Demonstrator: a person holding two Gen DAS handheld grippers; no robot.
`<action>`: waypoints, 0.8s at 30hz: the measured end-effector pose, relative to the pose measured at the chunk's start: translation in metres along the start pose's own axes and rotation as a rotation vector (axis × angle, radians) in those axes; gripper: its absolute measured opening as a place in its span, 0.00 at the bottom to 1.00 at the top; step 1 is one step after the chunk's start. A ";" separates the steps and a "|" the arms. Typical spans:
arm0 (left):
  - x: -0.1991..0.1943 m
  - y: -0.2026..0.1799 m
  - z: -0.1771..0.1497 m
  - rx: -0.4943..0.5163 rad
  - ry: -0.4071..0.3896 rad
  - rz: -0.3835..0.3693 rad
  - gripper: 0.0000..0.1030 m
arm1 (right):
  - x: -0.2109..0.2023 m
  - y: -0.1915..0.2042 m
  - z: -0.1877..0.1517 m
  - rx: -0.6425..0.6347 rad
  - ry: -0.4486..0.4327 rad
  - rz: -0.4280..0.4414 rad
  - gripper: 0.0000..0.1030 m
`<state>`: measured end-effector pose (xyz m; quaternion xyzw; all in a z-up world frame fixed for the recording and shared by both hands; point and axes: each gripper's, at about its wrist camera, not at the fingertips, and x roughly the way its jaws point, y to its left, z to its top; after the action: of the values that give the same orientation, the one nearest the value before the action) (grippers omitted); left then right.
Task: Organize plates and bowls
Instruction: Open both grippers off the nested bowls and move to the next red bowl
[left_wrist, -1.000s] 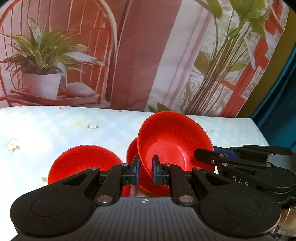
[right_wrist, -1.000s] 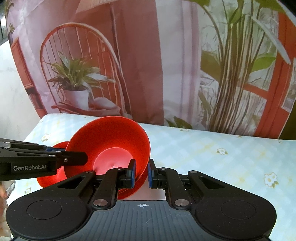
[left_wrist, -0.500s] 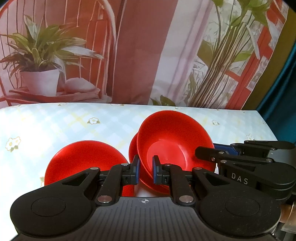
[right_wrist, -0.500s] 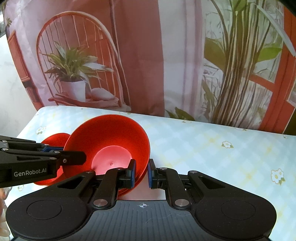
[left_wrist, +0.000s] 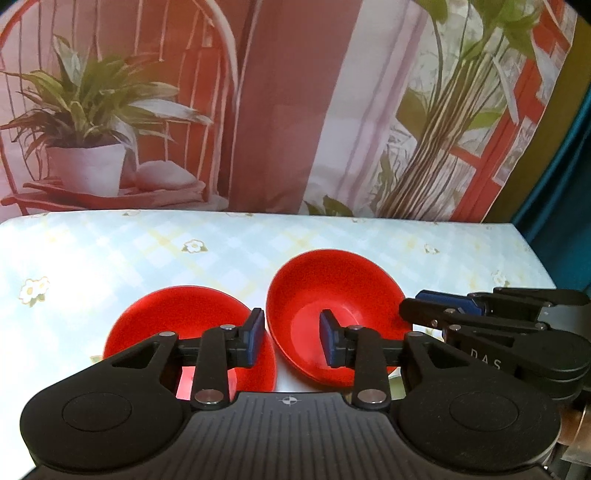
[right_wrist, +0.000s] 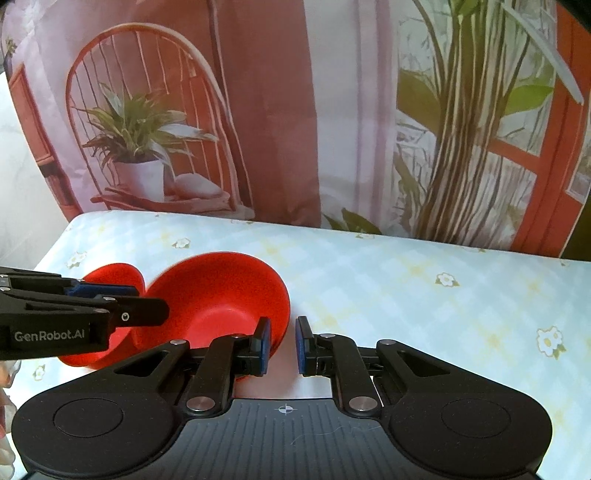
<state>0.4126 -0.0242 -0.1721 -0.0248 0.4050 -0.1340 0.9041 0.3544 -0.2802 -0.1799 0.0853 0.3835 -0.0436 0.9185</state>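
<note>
A red bowl (left_wrist: 332, 295) sits tilted on the table, nested in another red dish whose edge shows beneath it. A second red dish (left_wrist: 184, 321) lies to its left. My left gripper (left_wrist: 291, 338) is open, its jaws on either side of the bowl's near-left rim. My right gripper (right_wrist: 282, 345) is open, its jaws on either side of the bowl's (right_wrist: 221, 295) right rim. The left dish (right_wrist: 114, 277) shows behind the left gripper's fingers (right_wrist: 110, 302). The right gripper's fingers (left_wrist: 461, 314) lie at the bowl's right edge.
The table (left_wrist: 110, 251) has a pale blue checked cloth with small flowers. A printed backdrop (left_wrist: 280, 110) of a chair and plants hangs behind its far edge. A teal curtain (left_wrist: 569, 206) hangs at the right. The table's right part (right_wrist: 443, 295) is bare cloth.
Both grippers have opened and let go of the bowl's rim. The bowl has gone down from a raised tilt and now rests lower on the dish beneath.
</note>
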 end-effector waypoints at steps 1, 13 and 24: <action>-0.004 0.002 0.001 -0.005 -0.007 -0.001 0.33 | -0.002 0.001 0.000 -0.001 -0.003 0.000 0.13; -0.041 0.048 -0.007 -0.069 -0.056 0.057 0.33 | -0.010 0.039 0.007 -0.046 -0.013 0.048 0.13; -0.033 0.092 -0.027 -0.137 -0.022 0.135 0.33 | -0.002 0.087 0.008 -0.079 0.005 0.108 0.13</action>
<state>0.3917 0.0749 -0.1802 -0.0606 0.4038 -0.0446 0.9117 0.3710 -0.1958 -0.1623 0.0695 0.3820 0.0215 0.9213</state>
